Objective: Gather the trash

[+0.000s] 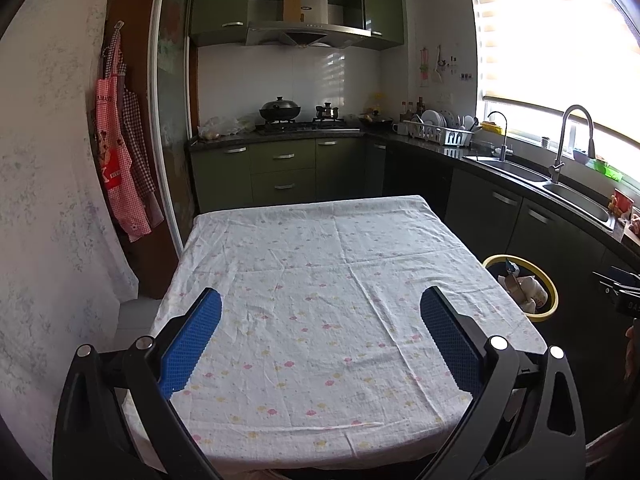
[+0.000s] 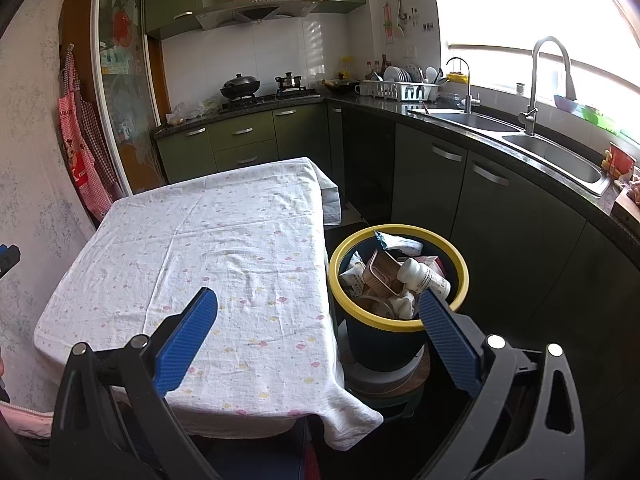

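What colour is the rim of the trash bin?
Yellow, on a dark blue trash bin; the right wrist view shows it best.

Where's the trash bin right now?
The trash bin stands on the floor just right of the table, in front of the dark cabinets, holding trash.

The cloth-covered counter (image 1: pixel 320 300) carries nothing, so its whole top is open to a pass from the near edge to the far edge. Just off its right edge stands the yellow-rimmed trash bin (image 2: pixel 400 320), heaped to the rim with a white bottle (image 2: pixel 424 276) and wrappers. The dark cabinet fronts (image 2: pixel 500 220) close in just beyond the trash bin.
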Action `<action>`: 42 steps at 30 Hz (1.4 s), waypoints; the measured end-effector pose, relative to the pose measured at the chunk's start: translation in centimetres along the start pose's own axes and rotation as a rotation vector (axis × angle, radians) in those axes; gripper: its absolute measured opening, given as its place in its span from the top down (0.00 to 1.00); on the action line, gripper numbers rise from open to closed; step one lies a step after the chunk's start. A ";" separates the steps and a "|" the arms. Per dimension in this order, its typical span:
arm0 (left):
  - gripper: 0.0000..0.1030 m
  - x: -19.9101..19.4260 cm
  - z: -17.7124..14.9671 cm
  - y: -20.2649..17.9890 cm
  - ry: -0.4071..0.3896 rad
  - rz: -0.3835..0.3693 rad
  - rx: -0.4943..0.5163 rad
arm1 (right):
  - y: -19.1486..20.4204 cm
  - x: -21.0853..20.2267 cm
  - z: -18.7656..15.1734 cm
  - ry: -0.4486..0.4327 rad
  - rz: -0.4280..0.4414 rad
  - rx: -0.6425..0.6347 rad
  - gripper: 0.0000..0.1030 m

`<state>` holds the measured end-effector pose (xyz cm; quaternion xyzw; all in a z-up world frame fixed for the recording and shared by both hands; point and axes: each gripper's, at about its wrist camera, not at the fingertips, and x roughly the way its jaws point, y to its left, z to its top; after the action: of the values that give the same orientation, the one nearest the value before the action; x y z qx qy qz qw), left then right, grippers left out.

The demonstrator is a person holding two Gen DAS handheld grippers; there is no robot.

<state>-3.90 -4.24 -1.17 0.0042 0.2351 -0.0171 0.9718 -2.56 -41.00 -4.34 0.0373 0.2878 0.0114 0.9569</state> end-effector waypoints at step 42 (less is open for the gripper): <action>0.05 -0.1 -0.2 -0.1 -0.010 -0.018 0.011 | 0.1 0.3 -0.3 0.007 0.002 0.001 0.07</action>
<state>-4.11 -4.35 -1.28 0.0072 0.2300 -0.0269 0.9728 -2.48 -40.91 -4.73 0.0378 0.2911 0.0122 0.9559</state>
